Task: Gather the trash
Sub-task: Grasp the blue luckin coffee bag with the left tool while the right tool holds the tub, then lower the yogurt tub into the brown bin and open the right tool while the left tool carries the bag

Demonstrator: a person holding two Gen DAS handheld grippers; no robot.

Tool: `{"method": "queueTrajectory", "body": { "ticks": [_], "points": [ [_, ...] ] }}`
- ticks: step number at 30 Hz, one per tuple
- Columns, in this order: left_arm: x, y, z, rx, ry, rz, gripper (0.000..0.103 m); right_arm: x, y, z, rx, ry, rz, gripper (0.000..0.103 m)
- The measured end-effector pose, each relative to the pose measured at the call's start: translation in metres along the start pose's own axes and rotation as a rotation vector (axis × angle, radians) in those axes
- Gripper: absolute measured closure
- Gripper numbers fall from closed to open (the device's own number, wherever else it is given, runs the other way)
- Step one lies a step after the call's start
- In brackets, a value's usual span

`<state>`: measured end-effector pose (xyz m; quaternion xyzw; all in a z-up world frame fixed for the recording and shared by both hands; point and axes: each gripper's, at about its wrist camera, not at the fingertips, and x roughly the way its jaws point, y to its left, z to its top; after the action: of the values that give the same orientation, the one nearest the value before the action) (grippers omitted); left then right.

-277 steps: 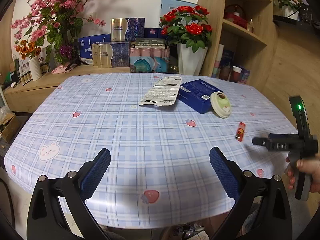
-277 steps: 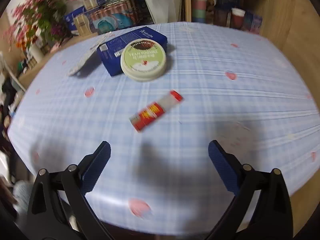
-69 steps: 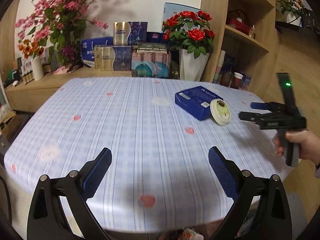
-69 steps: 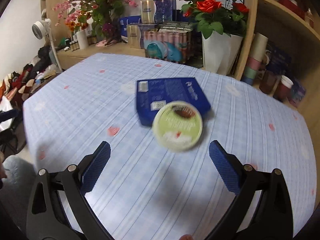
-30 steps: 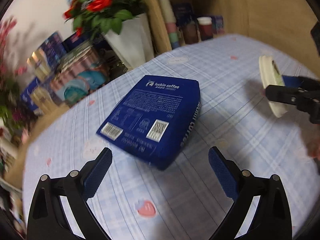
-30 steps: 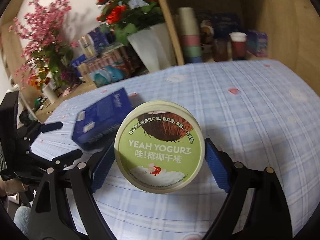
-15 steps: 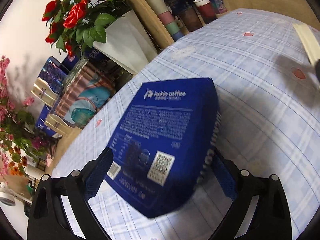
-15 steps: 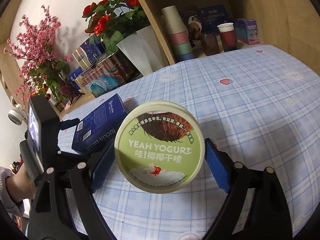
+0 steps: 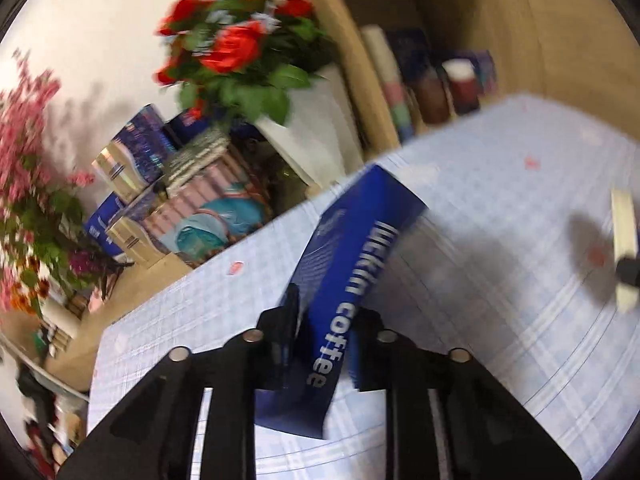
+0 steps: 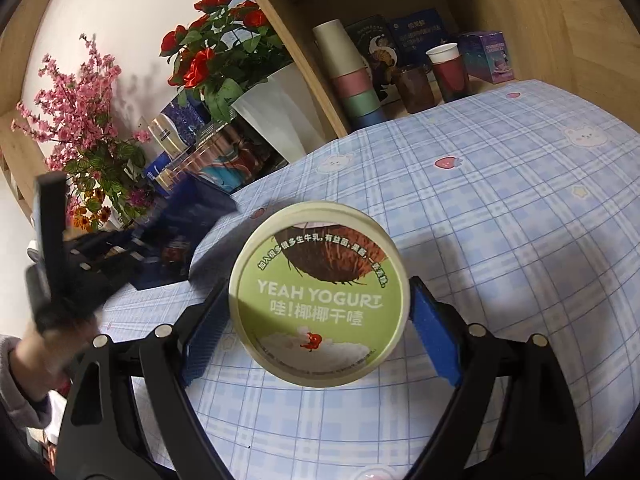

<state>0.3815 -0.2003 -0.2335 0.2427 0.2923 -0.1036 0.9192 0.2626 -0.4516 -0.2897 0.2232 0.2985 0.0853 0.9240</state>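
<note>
My left gripper (image 9: pixel 324 344) is shut on the blue coffee box (image 9: pixel 352 264) and holds it tilted on edge above the blue checked tablecloth (image 9: pixel 480 280). My right gripper (image 10: pixel 320 320) is shut on the round green-lidded yogurt tub (image 10: pixel 320 304) and holds it above the tablecloth (image 10: pixel 500 220). In the right wrist view the left gripper (image 10: pixel 100 264) with the blue box (image 10: pixel 188 220) shows at the left. In the left wrist view the tub's rim (image 9: pixel 624 248) shows at the right edge.
A white vase of red roses (image 10: pixel 280 112) stands behind the table's far edge. Boxes (image 9: pixel 192 216) and pink flowers (image 10: pixel 80 120) line the back counter. A wooden shelf with stacked cups (image 10: pixel 352 80) stands at the far right.
My left gripper has shut on the blue box and tipped it up off the table. My right gripper keeps holding the yogurt tub, nearly still.
</note>
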Motion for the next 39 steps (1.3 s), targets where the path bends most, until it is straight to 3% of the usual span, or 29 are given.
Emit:
{"method": "queueTrajectory", "body": {
  "ticks": [6, 12, 17, 24, 31, 39],
  "points": [
    [-0.013, 0.055, -0.003, -0.192, 0.047, -0.084, 0.088, -0.002, 0.001, -0.001, -0.002, -0.012, -0.005, 0.018],
    [-0.053, 0.08, -0.028, -0.246, 0.04, -0.108, 0.088, 0.0, 0.009, -0.001, -0.042, -0.004, -0.034, 0.018],
    [-0.1, 0.1, -0.054, -0.318, 0.012, -0.147, 0.088, -0.008, 0.041, -0.008, -0.193, -0.007, -0.015, 0.018],
    [-0.164, 0.116, -0.101, -0.46, -0.005, -0.191, 0.088, -0.04, 0.096, -0.024, -0.243, -0.004, 0.064, 0.018],
    [-0.217, 0.114, -0.154, -0.54, -0.015, -0.225, 0.088, -0.074, 0.152, -0.068, -0.297, 0.033, 0.115, 0.018],
    [-0.262, 0.103, -0.203, -0.587, -0.019, -0.236, 0.088, -0.103, 0.185, -0.122, -0.317, 0.091, 0.123, 0.018]
  ]
}}
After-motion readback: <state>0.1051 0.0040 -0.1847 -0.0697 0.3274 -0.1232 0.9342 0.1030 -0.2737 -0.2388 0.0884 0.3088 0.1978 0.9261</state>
